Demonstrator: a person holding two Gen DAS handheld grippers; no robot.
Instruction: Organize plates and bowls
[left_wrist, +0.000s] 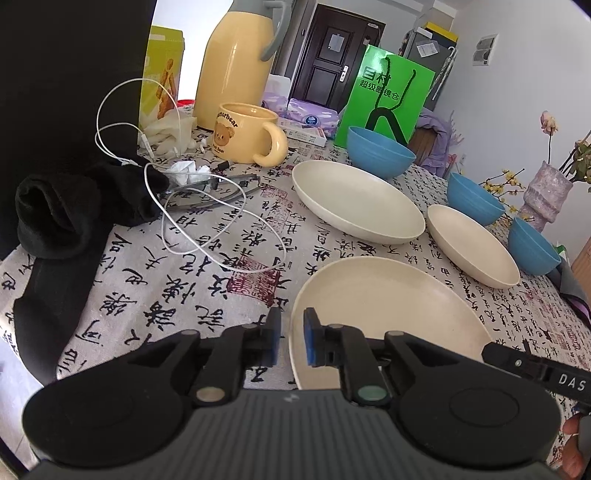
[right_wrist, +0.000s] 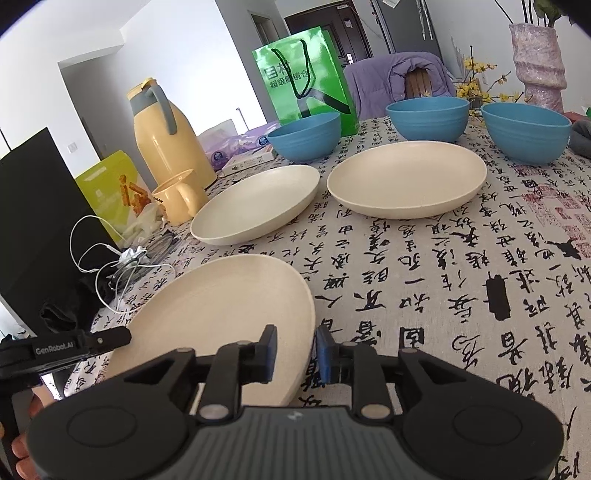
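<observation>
Both the left gripper (left_wrist: 291, 341) and right gripper (right_wrist: 295, 352) straddle opposite rims of the lower-centre plate (left_wrist: 388, 314), parted, unclamped; it looks light, stiff, slick, best pinched at its thin rim.

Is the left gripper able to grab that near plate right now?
Probably yes. The left gripper has its jaws slightly apart on either side of the near plate rim, with nothing between them and it.

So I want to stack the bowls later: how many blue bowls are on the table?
3. One stands by the green bag; the other two sit near the vase, behind the cream plates.
</observation>
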